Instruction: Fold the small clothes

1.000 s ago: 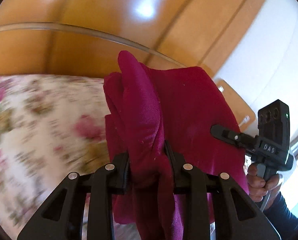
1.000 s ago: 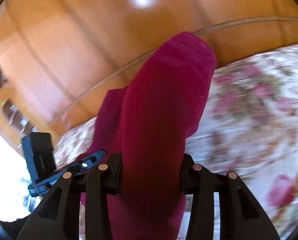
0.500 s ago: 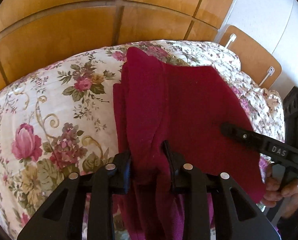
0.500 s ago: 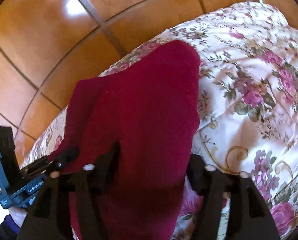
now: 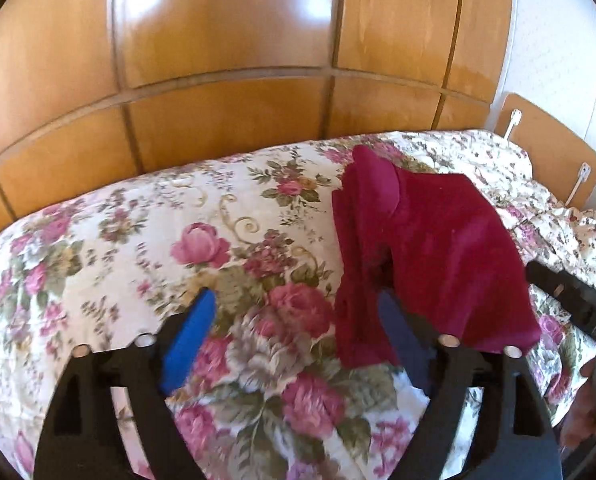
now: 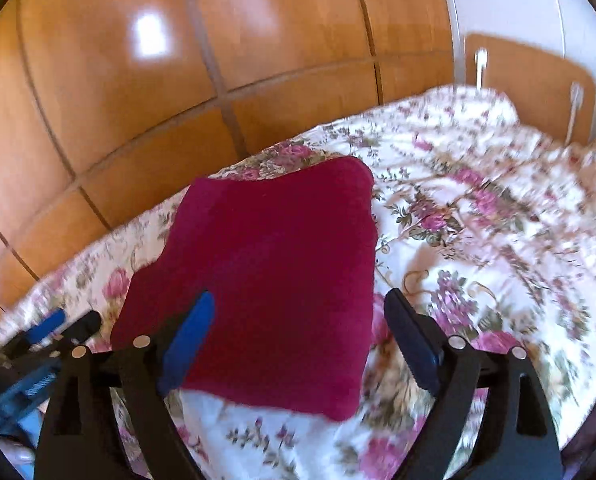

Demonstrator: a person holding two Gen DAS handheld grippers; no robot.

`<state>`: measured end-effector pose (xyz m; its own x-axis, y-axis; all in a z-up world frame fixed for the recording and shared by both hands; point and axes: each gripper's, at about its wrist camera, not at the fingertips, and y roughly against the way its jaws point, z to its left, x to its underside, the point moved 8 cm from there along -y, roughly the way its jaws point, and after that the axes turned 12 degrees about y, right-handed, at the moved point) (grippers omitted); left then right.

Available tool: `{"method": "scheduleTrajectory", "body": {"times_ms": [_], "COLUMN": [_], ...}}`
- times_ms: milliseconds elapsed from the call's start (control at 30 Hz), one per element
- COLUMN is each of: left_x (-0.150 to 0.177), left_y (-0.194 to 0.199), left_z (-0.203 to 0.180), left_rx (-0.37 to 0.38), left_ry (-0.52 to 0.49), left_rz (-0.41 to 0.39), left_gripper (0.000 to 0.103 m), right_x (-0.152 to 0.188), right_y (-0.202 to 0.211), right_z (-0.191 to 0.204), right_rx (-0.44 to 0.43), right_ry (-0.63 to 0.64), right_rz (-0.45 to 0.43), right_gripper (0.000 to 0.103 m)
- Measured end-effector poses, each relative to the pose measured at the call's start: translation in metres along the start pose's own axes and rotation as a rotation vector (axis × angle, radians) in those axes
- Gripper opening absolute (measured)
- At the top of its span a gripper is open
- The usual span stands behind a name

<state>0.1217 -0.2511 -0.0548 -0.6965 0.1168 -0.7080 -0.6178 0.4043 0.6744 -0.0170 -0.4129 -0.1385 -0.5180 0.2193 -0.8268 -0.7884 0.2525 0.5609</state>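
Note:
A dark red garment [image 5: 438, 256] lies folded on the floral bedspread [image 5: 177, 256]. In the left wrist view it is right of centre, and its left edge drapes over my right fingertip. My left gripper [image 5: 298, 324] is open and holds nothing. In the right wrist view the garment [image 6: 265, 280] lies flat as a rough rectangle between the fingers of my right gripper [image 6: 302, 328], which is open and just above it. The right gripper's black body [image 5: 574, 304] shows at the right edge of the left wrist view. The left gripper [image 6: 45, 340] shows at the lower left of the right wrist view.
Glossy wooden wardrobe panels [image 5: 225, 60] rise behind the bed. A wooden headboard [image 5: 550, 152] with white fittings stands at the far right against a white wall [image 6: 510, 0]. The bedspread [image 6: 478, 220] is rumpled toward the headboard.
Both grippers were shut on the red garment and carried it down to the bed. Both have now opened and let it go, and it lies on the bedspread.

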Motion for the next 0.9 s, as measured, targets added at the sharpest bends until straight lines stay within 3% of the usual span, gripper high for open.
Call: {"method": "scheduleTrajectory", "body": {"times_ms": [133,300,900], "left_x": [0.003,0.010,0.015], "left_y": [0.024,0.048,0.069], "left_z": [0.010,0.017,0.014], "left_rx": [-0.025,-0.041,-0.047], "left_ry": [0.018,0.024,0.030], "left_rz": [-0.064,-0.114,-0.163], "left_gripper": [0.093,0.096,0.099], "right_x": [0.014,0.017,0.018], "right_y": [0.013,0.026,0.040], "right_z": [0.020,0.031,0.035], "right_rx": [0.086,0.160,0.184], "right_ry": [0.040,0.071,0.095], "right_rz": [-0.031,-0.059,-0.078], "right_gripper": [0.093,0.097,0.099]}}
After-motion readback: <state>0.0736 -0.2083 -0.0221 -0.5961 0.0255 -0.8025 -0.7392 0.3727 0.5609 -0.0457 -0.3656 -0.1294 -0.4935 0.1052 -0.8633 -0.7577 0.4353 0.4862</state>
